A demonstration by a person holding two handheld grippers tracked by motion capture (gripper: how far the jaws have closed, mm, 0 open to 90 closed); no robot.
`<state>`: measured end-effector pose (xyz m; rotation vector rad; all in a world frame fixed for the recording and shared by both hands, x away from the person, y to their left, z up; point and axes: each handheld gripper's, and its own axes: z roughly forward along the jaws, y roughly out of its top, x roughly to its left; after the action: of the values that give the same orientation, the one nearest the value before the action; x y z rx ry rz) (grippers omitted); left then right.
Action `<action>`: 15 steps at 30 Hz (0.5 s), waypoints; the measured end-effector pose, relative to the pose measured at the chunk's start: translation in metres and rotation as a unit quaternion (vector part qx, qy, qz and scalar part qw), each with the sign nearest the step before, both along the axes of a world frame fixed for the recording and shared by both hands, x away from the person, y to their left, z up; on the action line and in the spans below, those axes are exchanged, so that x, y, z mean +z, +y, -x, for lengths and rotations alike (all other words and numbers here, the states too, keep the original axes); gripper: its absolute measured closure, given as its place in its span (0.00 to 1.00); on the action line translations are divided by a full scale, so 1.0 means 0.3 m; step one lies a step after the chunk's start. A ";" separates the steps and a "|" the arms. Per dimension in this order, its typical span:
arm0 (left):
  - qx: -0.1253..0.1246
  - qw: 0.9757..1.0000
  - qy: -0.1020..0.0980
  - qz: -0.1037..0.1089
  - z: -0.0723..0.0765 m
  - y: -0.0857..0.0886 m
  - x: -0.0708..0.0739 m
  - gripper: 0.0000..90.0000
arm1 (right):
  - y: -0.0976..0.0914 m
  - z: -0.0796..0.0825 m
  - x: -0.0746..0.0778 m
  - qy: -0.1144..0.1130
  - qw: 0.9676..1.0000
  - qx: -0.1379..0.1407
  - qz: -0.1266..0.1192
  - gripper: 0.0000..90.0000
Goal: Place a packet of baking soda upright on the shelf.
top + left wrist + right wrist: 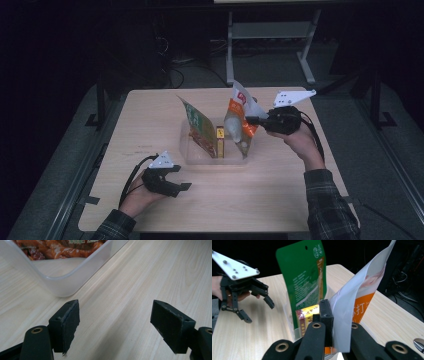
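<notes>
The white-and-orange plastic snack pouch (239, 116) stands tilted at the right end of the clear plastic rectangular tub (200, 156), its lower end down in the tub and its top leaning up and away. The right gripper (251, 120) has its jaws clenched on the pouch's edge; in the right gripper view the thin film (352, 312) is pinched flat between the black pads, probably because an edge grip is the easiest way to steer a floppy bag in among the others. Inside the tub, beside the pouch, a small yellow-and-red carton (220, 141) stands upright, and beyond that a green foil packet printed with food (199, 129) leans toward the tub's left end. Standing on end, the three fit side by side.

The left gripper (184, 177) rests low over the pale wooden surface (280, 200) just off the tub's near left corner, its jaws released and spread wide with nothing between them, apparently waiting clear of the work.
</notes>
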<state>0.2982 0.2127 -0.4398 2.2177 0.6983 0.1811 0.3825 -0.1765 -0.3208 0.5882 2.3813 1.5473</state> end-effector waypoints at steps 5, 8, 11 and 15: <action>0.005 1.000 0.000 -0.001 0.012 0.008 -0.003 0.25 | -0.011 -0.018 -0.008 0.003 1.000 -0.004 0.000 1.00; 0.006 1.000 0.002 -0.004 0.016 0.014 -0.006 0.25 | -0.015 -0.029 -0.013 0.005 1.000 -0.006 -0.003 1.00; 0.007 1.000 0.002 -0.008 0.019 0.019 -0.008 0.25 | -0.018 -0.041 -0.017 0.006 1.000 -0.007 -0.003 1.00; 0.008 1.000 0.001 -0.009 0.020 0.021 -0.008 0.25 | -0.013 -0.051 -0.022 0.003 1.000 -0.006 -0.003 1.00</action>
<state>0.2922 0.2191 -0.4421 2.2299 0.7171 0.1934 0.3978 -0.1805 -0.3274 0.6086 2.3727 1.5508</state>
